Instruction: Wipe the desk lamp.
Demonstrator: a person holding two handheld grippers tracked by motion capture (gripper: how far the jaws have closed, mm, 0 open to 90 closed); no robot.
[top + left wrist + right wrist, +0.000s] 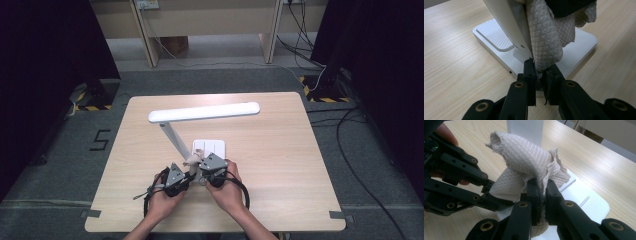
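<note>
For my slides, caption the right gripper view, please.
Both grippers, right gripper and left gripper, pinch a cloth against the lamp's post.

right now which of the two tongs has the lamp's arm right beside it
The left tongs: the lamp's arm rises right beside them where they pinch the cloth. The right tongs grip it farther out, over the base.

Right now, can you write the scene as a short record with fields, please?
surface: wooden table
object: white desk lamp, long head on a slanted arm, flat base
material: pale quilted cloth, wrapped at the lower arm above the base
left gripper: jaws shut on one end of the cloth
right gripper: jaws shut on the other end
hands: side by side at the near table edge
</note>
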